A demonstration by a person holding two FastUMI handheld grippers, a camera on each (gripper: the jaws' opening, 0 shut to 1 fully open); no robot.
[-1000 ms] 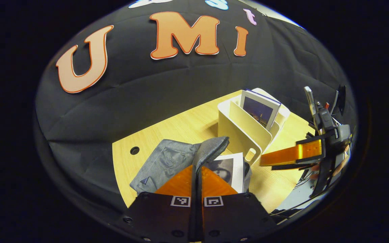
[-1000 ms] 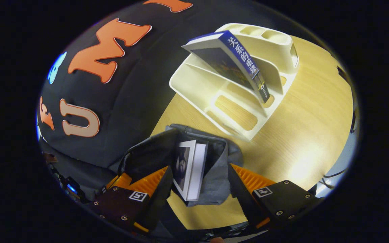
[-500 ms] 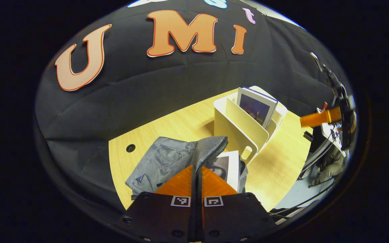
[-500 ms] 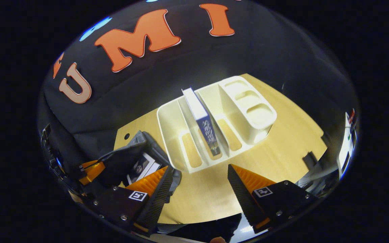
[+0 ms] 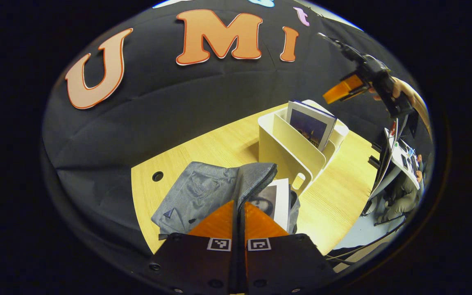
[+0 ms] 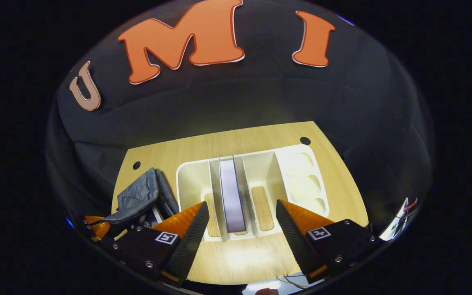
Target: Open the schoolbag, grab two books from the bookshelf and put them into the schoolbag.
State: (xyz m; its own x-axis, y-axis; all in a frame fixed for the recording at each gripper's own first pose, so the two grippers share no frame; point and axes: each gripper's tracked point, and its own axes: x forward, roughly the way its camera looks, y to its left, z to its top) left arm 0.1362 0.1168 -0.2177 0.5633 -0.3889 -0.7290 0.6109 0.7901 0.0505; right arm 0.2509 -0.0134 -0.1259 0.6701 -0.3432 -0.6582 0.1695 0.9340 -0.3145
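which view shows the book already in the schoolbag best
The left gripper view: the book stands in the open grey schoolbag, cover facing the camera, just past the left claw pinching the bag's zipper edge. In the right gripper view the bag sits low at left, the book barely visible.

Grey schoolbag [image 5: 203, 192] unzipped – one book [image 5: 279, 200] inside; second book [image 6: 232, 194] upright in bookshelf [image 6: 297, 172] beside schoolbag.

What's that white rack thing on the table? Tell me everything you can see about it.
The bookshelf is a cream-white desk organiser, seemingly plastic, standing on the wooden table. Upright dividers split it into slots with oblong cut-outs in the floor, and one end has three small compartments. One book stands in a middle slot, leaning on a divider. The grey schoolbag lies beside it. No gripper touches it.
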